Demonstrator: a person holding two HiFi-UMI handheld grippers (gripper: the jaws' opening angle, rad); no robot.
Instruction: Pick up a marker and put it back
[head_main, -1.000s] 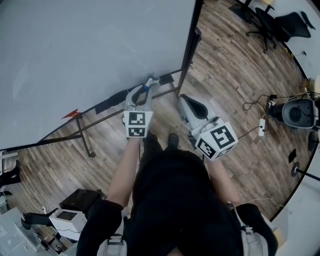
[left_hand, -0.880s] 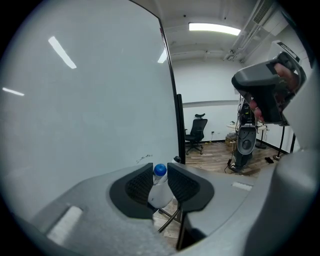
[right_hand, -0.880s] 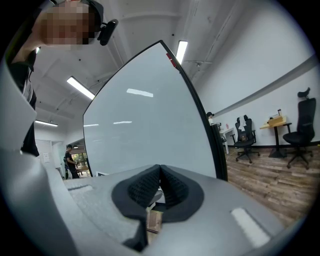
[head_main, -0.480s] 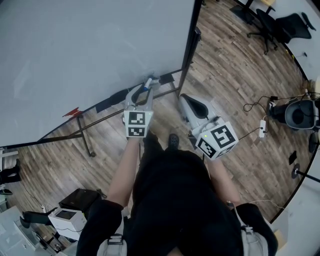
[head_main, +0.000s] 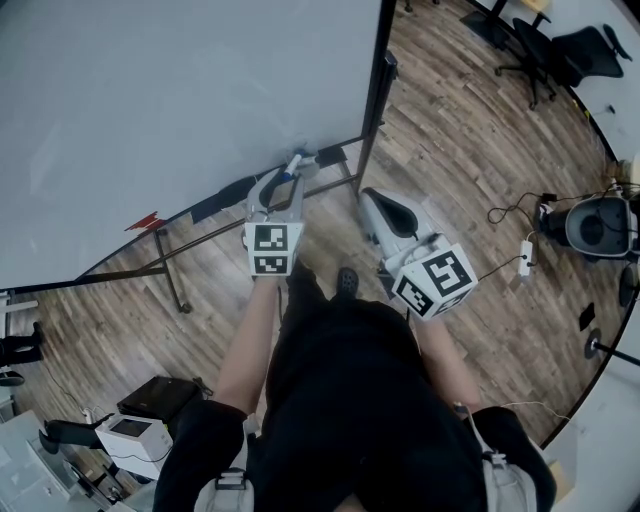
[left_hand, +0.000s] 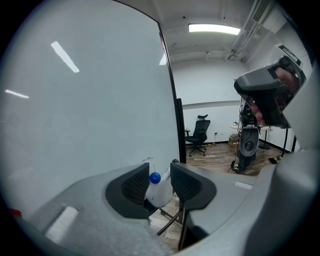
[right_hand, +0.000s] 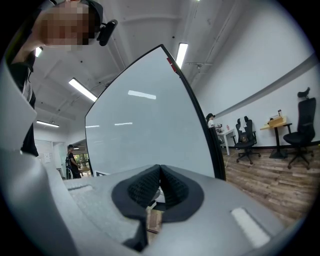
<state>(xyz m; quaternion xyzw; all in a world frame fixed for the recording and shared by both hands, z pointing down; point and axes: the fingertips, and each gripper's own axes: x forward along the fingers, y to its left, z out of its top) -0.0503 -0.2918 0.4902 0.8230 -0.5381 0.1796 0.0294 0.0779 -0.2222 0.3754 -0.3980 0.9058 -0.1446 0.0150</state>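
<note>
Marker (left_hand: 159, 191): white barrel, fairly fat, with a round glossy blue cap on the end facing your left gripper's camera. It sits at the lower edge of the whiteboard (head_main: 180, 110), near the board's black right-hand frame edge (head_main: 376, 90), tilted with the blue end up. Neither view shows whether it rests fully on the board's ledge.

Your left gripper (left_hand: 160, 176): the jaws have just been opening and now stand wide apart. The marker is between the ribbed black pads (left_hand: 134, 186), but they don't clamp it, and there's a gap on either side of the cap. You're holding nothing with it.

Your right gripper (right_hand: 159, 170): the jaws are closed together with the pads meeting and nothing between them. In the head view it hangs to the right of the left gripper, off the board and over the wood floor (head_main: 470, 150).

Writing:
- Any print on the barrel is too small to read.
- Faint pen strokes on the whiteboard just above the marker are not legible.
- Both cubes (head_main: 274, 248) carry black-and-white square codes, one per visible face.
</note>
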